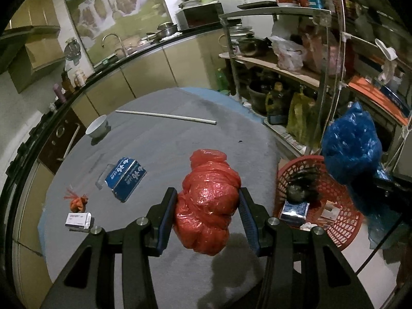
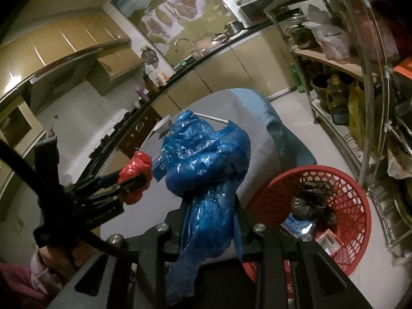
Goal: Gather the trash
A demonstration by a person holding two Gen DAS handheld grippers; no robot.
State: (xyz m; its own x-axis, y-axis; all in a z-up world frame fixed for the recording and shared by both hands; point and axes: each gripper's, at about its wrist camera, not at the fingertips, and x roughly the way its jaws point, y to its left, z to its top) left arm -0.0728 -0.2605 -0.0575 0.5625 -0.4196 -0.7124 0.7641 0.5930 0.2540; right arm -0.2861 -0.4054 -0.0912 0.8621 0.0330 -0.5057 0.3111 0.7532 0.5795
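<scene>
The left gripper [image 1: 208, 215] is grasping a knotted red plastic bag [image 1: 208, 203], its jaws pressing on both sides of the bundle and carrying it clear above the grey cloth-covered counter [image 1: 159, 149]. The bag's shadow is falling on the cloth directly beneath it. From the right wrist view the same red bag [image 2: 135, 172] is showing, pinched in the left gripper [image 2: 136, 180] over the counter's near edge.

The right gripper [image 2: 209, 221] is clenched on a crumpled blue plastic bag [image 2: 206, 154]; the jaws are nipping the bag's lower tail while the bulk is bulging above and beyond them. In the left wrist view this blue bag [image 1: 352, 141] is hanging in the air to the right of the counter, above the far side of a red plastic basket [image 1: 342, 221].

The basket [image 2: 358, 206] is standing on the pale floor, just beside the counter's right edge. It is already holding a dark crumpled bag [image 1: 302, 185], a small blue-and-white carton [image 1: 294, 209] and some paper scraps.

Items lying on the counter: a blue printed box [image 1: 126, 177], a small orange mesh bundle [image 1: 77, 202], a white medicine box [image 1: 78, 220] just in front of the bundle, a white bowl [image 1: 96, 126] tilted near the far left edge, and a long white rod [image 1: 166, 116] across the far side.

A metal shelf rack [image 1: 322, 59] is standing to the right, behind the basket.
</scene>
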